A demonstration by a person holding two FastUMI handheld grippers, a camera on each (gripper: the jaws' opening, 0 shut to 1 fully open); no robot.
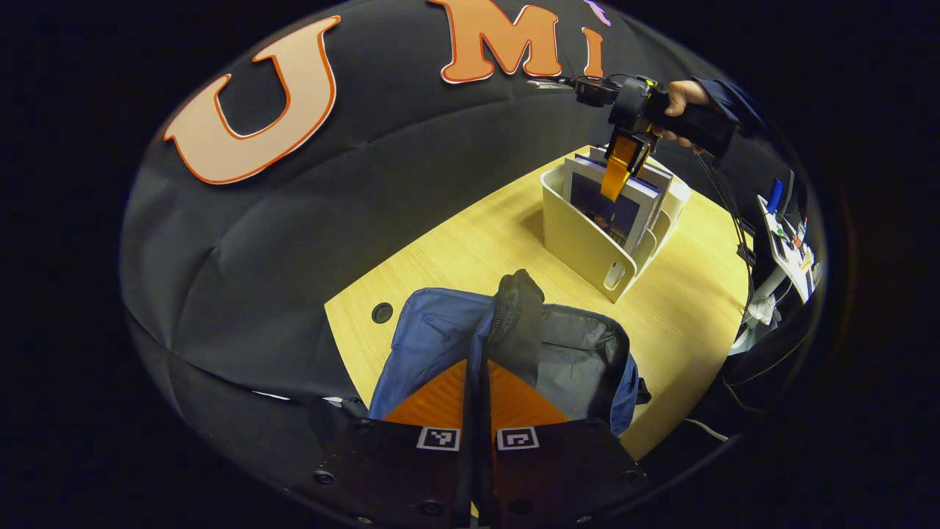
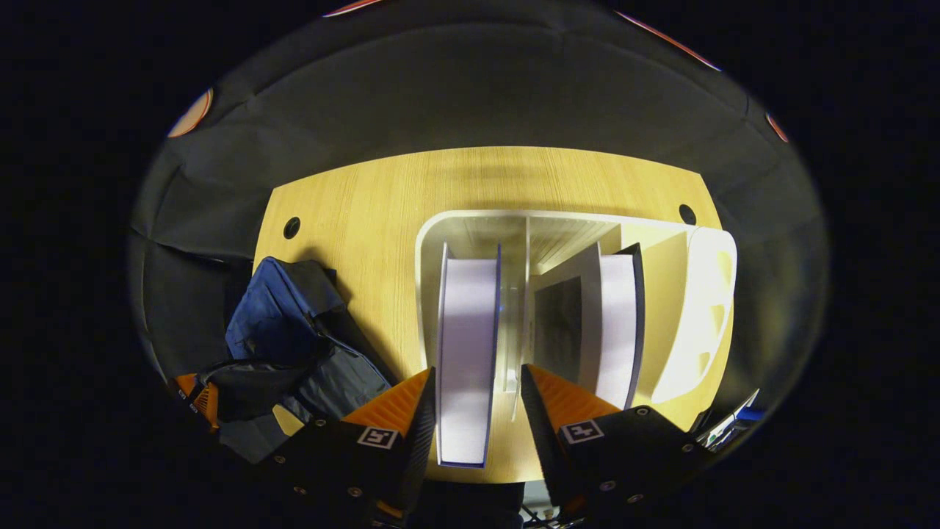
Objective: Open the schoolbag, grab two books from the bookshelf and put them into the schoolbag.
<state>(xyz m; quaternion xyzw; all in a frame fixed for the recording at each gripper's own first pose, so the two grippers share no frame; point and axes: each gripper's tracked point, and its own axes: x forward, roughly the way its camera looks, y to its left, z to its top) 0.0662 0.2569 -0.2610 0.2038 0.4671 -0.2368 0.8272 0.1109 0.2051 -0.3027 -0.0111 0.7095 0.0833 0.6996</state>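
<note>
The blue schoolbag [image 1: 440,338] lies open on the wooden table [image 1: 477,235], its grey lining [image 1: 580,360] showing. My left gripper [image 1: 477,364] is shut on the bag's black strap [image 1: 518,308], holding it up. The white bookshelf [image 2: 690,308] stands to the right of the bag and has books in two compartments. My right gripper [image 2: 477,378] is open, pointing down with a finger on either side of an upright blue-edged book [image 2: 466,345]. A second book [image 2: 617,323] with a dark cover leans in the neighbouring compartment. From the left gripper view, the right gripper [image 1: 620,173] hangs over the bookshelf [image 1: 587,242], held by a hand [image 1: 683,95].
Round cable holes [image 2: 291,226] [image 2: 687,214] sit near the table's far corners. The black cloth wall rises right behind the table. Cables and small equipment [image 1: 789,235] stand beyond the table's right edge. Bare tabletop lies between bag and bookshelf.
</note>
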